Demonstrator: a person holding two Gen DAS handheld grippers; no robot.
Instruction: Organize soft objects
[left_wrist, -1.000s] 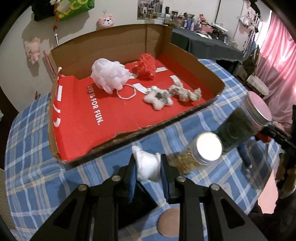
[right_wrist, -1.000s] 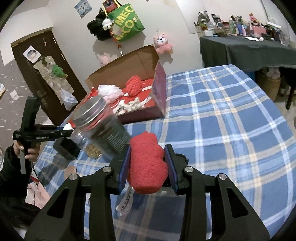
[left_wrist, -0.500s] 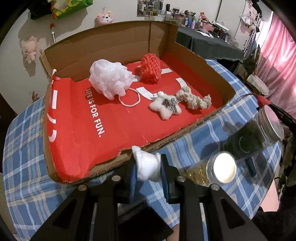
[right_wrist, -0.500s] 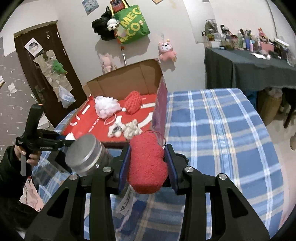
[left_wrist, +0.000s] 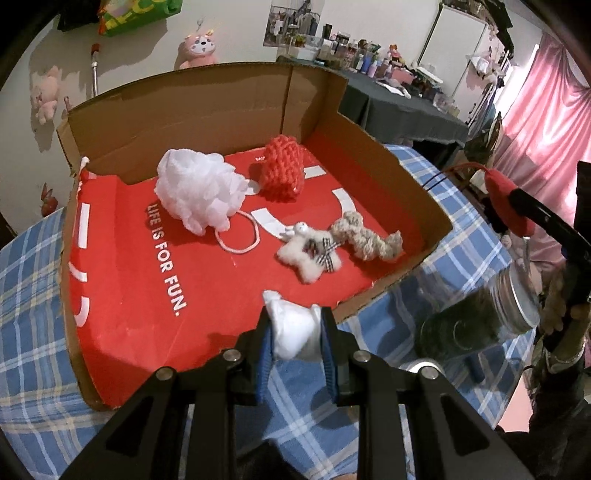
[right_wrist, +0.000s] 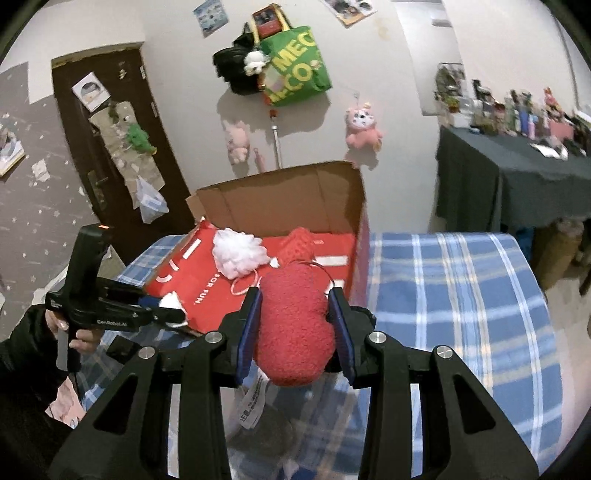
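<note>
Two grippers show, each pinching something soft. From my left wrist camera, the left gripper (left_wrist: 295, 334) has its fingers (left_wrist: 264, 350) pressed onto a white puff (left_wrist: 293, 332), and I hold it above the near edge of the box (left_wrist: 406, 192), which sits on a blue plaid cloth (left_wrist: 29, 295). On the box's red floor I see a white loofah (left_wrist: 199, 192) at the back, a red knit piece (left_wrist: 282, 173) just to its right, a small white plush (left_wrist: 310, 254) with a checked bow nearer me, and a beige rope toy (left_wrist: 365, 240) touching that plush. To the right of the box a glass jar (left_wrist: 476, 325) of dark contents lies tilted; a second lid (left_wrist: 417, 365) peeks out just below it. At the right edge the right gripper (left_wrist: 513, 214) shows with something red in it.

From my right wrist camera, the right gripper (right_wrist: 295, 314) has its fingers (right_wrist: 249, 325) squeezing a red plush (right_wrist: 295, 325), a label hanging beneath, in front of the box's (right_wrist: 280, 199) near right corner. At left a hand (right_wrist: 79, 332) grips the left gripper (right_wrist: 173, 308), with the puff (right_wrist: 170, 299) at the box's front edge. The loofah (right_wrist: 238, 254) and knit piece (right_wrist: 299, 243) lie inside.
</note>
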